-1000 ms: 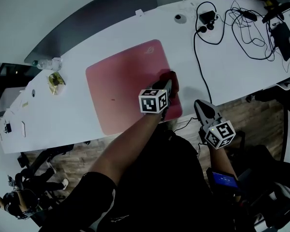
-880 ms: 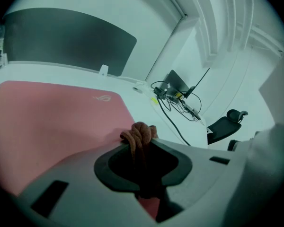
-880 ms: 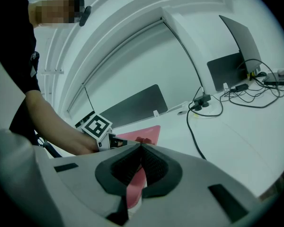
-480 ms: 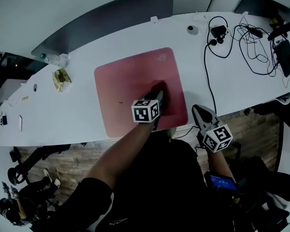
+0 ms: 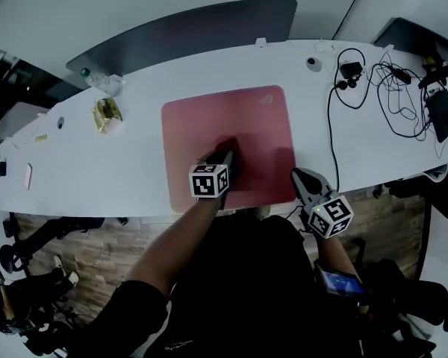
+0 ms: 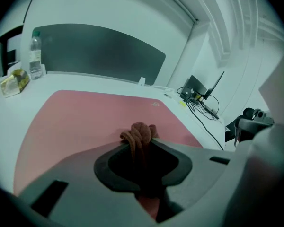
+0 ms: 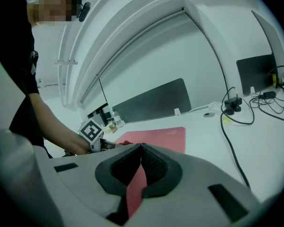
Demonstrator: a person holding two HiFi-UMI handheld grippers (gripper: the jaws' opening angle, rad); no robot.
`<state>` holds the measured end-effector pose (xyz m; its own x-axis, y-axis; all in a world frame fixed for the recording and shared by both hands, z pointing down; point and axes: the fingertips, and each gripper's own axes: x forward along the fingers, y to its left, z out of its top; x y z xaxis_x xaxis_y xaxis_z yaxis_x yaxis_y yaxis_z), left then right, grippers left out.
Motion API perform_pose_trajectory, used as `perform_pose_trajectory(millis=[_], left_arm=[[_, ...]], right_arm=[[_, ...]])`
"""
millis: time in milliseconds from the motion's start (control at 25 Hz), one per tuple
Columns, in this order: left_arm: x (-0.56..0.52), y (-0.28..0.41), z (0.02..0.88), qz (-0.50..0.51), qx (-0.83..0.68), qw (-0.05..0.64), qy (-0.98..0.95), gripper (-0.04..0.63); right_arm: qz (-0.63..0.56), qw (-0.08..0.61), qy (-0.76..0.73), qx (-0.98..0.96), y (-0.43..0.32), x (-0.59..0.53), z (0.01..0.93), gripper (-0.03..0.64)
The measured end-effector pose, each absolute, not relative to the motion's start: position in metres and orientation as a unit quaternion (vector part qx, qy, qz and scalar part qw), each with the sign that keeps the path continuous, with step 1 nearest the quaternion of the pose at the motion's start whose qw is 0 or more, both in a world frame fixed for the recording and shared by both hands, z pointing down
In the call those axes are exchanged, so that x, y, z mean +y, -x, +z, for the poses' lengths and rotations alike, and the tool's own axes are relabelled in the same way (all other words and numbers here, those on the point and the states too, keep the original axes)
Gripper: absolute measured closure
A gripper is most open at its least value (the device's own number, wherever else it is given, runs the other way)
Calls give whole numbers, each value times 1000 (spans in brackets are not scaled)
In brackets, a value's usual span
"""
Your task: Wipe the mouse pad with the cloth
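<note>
Mouse pad (image 5: 209, 118): pink, flat on white desk (image 5: 97, 162), centred in front of me, near edge close to the desk front.

Cloth (image 6: 139, 132): dark red, bunched into a wad. Pos.: on the pad's near-middle area, touching the surface.

Left gripper (image 5: 225, 157): jaws clamped on the cloth, wad sticking out past the tips. Tool is angled down onto the pad.

Right gripper (image 5: 300, 177): jaws together, nothing between them. Pos.: by the pad's near-right corner at the desk front. Contact w/ pad not confirmed.

Step in hand (my judgement): wipe stroke under way, cloth on pad, mid-task. Coverage so far can't be read from the surface.

Next move, req.:
1. Hold clamp force so the wad doesn't slip out.
2. Light downward pressure, cloth kept flat to pad.
3. Sweep in straight passes toward the far and left areas, then back.
4. If the pad creeps, pin its corner w/ the right gripper.

Surroundings: black cable (image 5: 331, 133) runs just right of the pad, so limit rightward travel. Water bottle (image 6: 34, 56) and yellow wrapper (image 5: 106, 115) sit well left, no conflict.
</note>
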<state>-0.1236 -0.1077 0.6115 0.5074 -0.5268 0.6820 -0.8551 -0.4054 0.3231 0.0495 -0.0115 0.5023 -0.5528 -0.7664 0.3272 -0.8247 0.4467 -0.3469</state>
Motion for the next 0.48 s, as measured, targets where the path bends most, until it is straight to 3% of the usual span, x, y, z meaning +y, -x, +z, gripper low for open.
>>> perform_pose_trajectory(millis=[480], left_arm=[[-105,238,613,259,-483,318,-774,509]], right_arm=[[221,75,-462,-856,-23,-8,492,591]])
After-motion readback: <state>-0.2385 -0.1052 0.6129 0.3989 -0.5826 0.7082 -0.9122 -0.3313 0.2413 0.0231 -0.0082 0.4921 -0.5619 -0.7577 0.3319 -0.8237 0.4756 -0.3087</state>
